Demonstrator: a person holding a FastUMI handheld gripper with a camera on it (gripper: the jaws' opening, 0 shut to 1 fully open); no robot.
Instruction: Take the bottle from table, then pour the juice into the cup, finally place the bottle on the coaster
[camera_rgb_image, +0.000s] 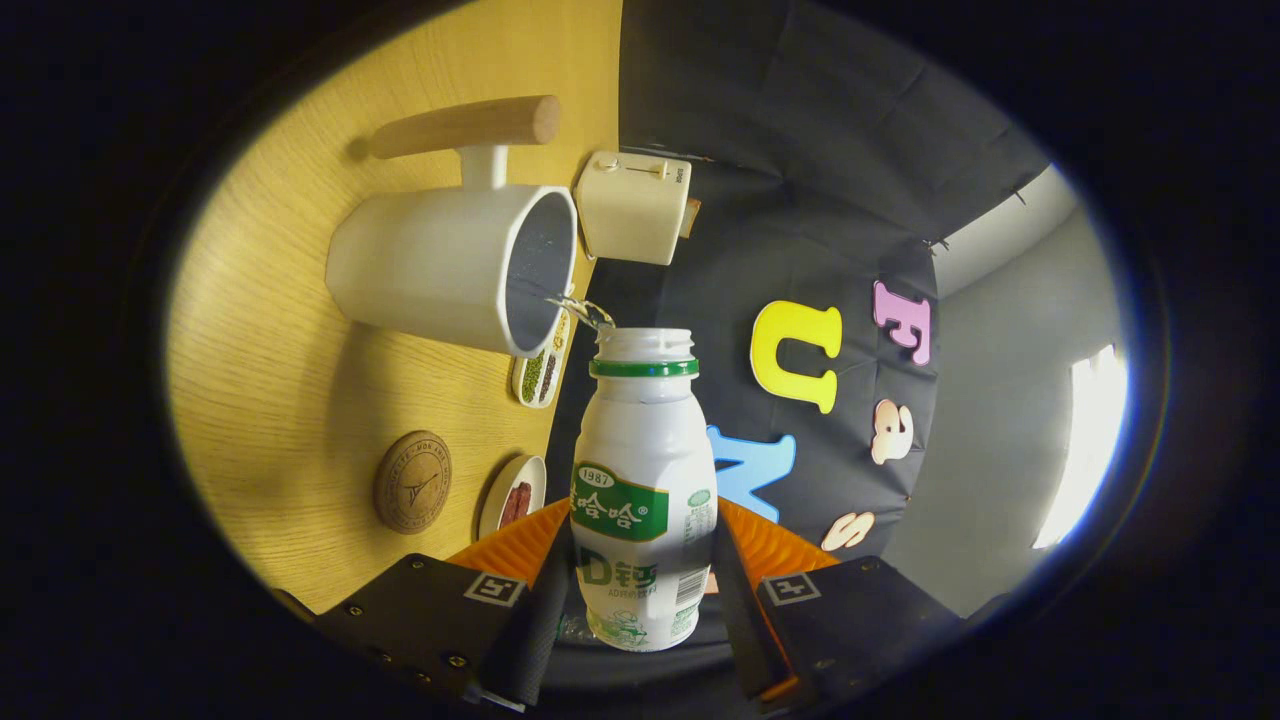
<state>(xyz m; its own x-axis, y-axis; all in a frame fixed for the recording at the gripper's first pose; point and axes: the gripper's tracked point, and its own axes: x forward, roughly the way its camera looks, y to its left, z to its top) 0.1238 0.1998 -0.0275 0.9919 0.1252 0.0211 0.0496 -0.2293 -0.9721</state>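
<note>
My gripper (640, 590) is shut on a white bottle (643, 480) with a green label and a green neck ring; both fingers press its lower body. The whole view is rolled sideways, so the bottle lies tipped with its open mouth at the rim of the white cup (450, 265). A thin stream of clear liquid (580, 308) runs from the bottle's mouth into the cup's dark inside. The cup has a round wooden handle (470, 125). A round brown coaster (413, 481) lies on the wooden table (280, 380), beside the fingers and apart from the cup.
A cream box-shaped appliance (632, 205) stands just behind the cup. A small dish of green and dark beans (540, 370) sits by the cup's rim. A white dish with something red (512, 497) lies near the coaster.
</note>
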